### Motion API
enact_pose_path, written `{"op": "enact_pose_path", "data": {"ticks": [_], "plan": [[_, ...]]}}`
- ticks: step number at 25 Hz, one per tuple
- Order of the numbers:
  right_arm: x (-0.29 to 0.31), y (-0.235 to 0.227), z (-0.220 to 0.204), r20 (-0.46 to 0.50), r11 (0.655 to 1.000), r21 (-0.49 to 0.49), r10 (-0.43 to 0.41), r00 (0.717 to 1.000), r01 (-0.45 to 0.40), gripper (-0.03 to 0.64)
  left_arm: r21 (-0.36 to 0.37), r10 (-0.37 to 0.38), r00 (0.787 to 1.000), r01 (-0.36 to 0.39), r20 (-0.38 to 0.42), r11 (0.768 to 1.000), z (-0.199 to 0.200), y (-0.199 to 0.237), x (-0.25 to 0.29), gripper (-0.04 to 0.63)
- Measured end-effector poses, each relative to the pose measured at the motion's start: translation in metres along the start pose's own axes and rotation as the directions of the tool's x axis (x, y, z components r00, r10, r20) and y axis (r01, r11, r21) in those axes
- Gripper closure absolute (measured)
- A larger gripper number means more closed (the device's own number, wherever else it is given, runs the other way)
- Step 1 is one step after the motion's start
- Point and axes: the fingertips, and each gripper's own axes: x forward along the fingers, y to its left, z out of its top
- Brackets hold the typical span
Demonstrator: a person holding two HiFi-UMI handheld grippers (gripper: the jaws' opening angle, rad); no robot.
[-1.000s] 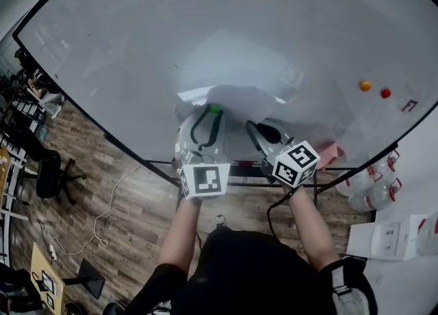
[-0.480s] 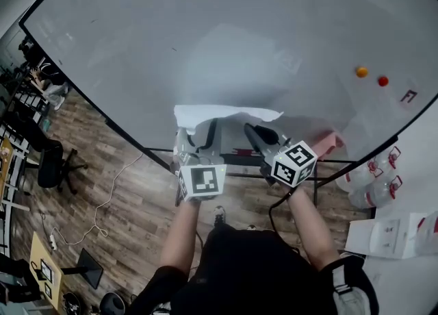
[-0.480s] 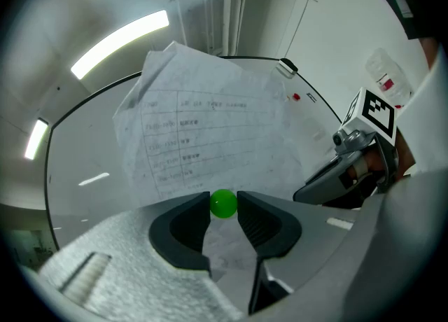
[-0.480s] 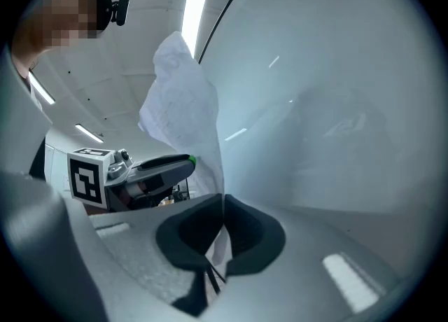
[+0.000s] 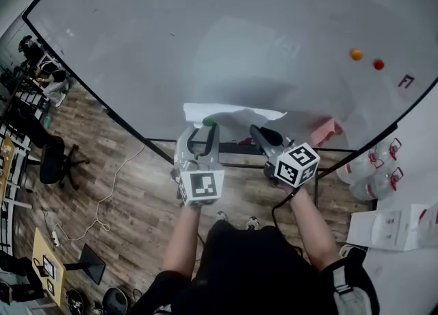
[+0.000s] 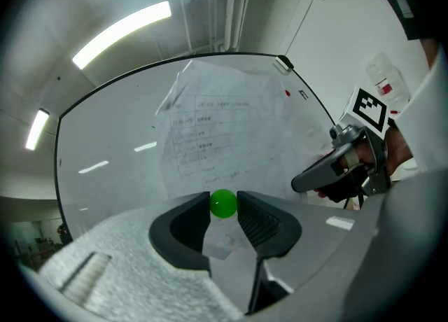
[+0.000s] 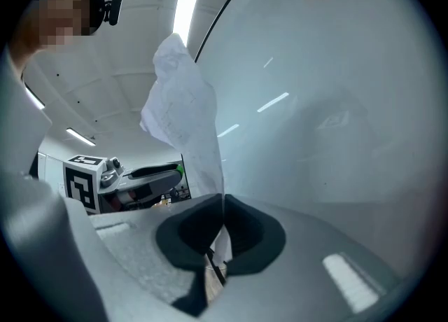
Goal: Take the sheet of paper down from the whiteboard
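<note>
The white sheet of paper (image 5: 233, 111) is off the whiteboard (image 5: 205, 40) and hangs crumpled from my right gripper (image 5: 259, 131), which is shut on its edge. In the right gripper view the sheet (image 7: 183, 114) rises from between the closed pads of the right gripper (image 7: 222, 222). My left gripper (image 5: 204, 129) holds a small green ball magnet (image 5: 211, 123). The left gripper view shows that magnet (image 6: 224, 203) pinched between the fingertips of the left gripper (image 6: 224, 206), with the printed sheet (image 6: 217, 131) beyond it.
An orange magnet (image 5: 356, 54) and a red magnet (image 5: 378, 64) stick to the board at the right. A pink object (image 5: 327, 131) sits near the board's lower edge. Water bottles (image 5: 373, 177) and white boxes (image 5: 393, 228) stand at the right, an office chair (image 5: 51, 163) at the left.
Both grippers have come down and back from the board, one with the sheet and one with the green magnet. The sheet has sunk below the board's lower part.
</note>
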Motion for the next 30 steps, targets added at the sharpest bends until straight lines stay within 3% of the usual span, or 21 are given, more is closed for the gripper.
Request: {"op": "enact_pose_path", "data": {"ticks": [6, 13, 20, 30], "plan": [[-0.009, 0.011, -0.016, -0.018, 0.997, 0.039, -0.069, 0.997, 0.070, 0.613, -0.037, -0.028, 0.999, 0.027, -0.030, 0.999, -0.026, 0.008, -0.031, 0.463], [-0.014, 0.047, -0.037, -0.034, 0.988, 0.008, -0.152, 0.988, 0.152, 0.612, -0.068, -0.076, 0.996, 0.072, -0.054, 0.995, -0.059, 0.035, -0.071, 0.463], [-0.032, 0.080, -0.059, -0.027, 0.974, -0.003, -0.226, 0.974, 0.226, 0.612, -0.083, -0.096, 0.995, 0.095, -0.014, 0.992, -0.079, 0.053, -0.106, 0.463], [-0.063, 0.102, -0.076, -0.033, 0.958, -0.038, -0.284, 0.958, 0.283, 0.614, -0.101, -0.104, 0.994, 0.100, -0.030, 0.990, -0.101, 0.061, -0.142, 0.463]]}}
